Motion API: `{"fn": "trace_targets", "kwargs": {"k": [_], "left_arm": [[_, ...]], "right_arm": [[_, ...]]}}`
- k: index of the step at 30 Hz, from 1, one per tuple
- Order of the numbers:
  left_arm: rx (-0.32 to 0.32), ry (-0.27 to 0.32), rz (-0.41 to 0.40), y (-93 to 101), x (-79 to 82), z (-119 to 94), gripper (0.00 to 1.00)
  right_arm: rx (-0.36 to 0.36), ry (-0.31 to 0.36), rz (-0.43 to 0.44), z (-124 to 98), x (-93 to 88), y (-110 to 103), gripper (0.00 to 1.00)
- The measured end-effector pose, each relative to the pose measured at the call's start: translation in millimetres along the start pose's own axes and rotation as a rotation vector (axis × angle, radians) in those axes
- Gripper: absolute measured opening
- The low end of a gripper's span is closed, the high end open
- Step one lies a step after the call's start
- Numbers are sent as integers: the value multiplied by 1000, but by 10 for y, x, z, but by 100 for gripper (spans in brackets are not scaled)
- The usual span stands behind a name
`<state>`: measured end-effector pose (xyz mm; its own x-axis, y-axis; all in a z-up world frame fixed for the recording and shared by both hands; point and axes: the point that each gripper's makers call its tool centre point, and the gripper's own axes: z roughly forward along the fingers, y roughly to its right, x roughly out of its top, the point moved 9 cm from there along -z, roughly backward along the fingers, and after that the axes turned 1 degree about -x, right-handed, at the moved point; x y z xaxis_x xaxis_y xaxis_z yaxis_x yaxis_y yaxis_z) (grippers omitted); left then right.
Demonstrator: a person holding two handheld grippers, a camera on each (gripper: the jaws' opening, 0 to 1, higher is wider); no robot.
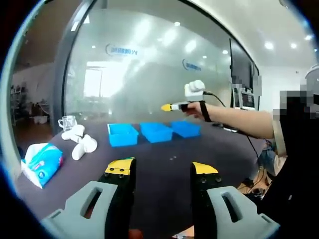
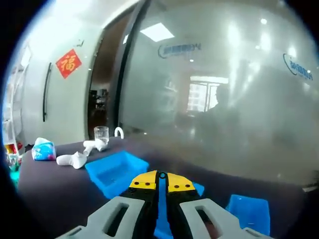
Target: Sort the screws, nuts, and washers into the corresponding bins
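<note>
With the right gripper point(image 2: 161, 178) pinched shut over the bins point(image 2: 117, 172), whether on a part I cannot tell, and the left gripper point(image 1: 162, 169) open above small parts point(image 1: 173, 158) on the table point(image 1: 149, 174), a mis-aimed release risks the wrong bin.

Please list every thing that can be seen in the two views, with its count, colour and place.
bins: three, blue, in a row at the far side of the table.
table: one, dark.
small parts: a few, tiny, on the table before the bins; kind cannot be told.
tissue pack: one, blue and white, left edge.
white objects: several, beside the tissue pack.
glass: one, clear, behind them.
left gripper: jaws apart, low above the table.
right gripper: jaws together, above the bins.
</note>
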<state>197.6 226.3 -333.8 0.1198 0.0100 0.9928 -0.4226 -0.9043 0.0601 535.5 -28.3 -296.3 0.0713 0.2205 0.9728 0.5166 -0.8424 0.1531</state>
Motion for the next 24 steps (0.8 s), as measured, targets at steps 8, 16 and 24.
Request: {"fn": "trace_targets", "kwargs": {"k": [8,16,24], "left_arm": [[-10,-1,9,19,10,8,39],[-9,-4,11,0,22,-22,40],[-7,-2,8,-33,16,-60,41]], "right_arm": [[5,5,-41,32,-27,-28,25],[82,-6,-53,-135,-123,-209,27],[197,10,-23,-656,-261,-395,27]]}}
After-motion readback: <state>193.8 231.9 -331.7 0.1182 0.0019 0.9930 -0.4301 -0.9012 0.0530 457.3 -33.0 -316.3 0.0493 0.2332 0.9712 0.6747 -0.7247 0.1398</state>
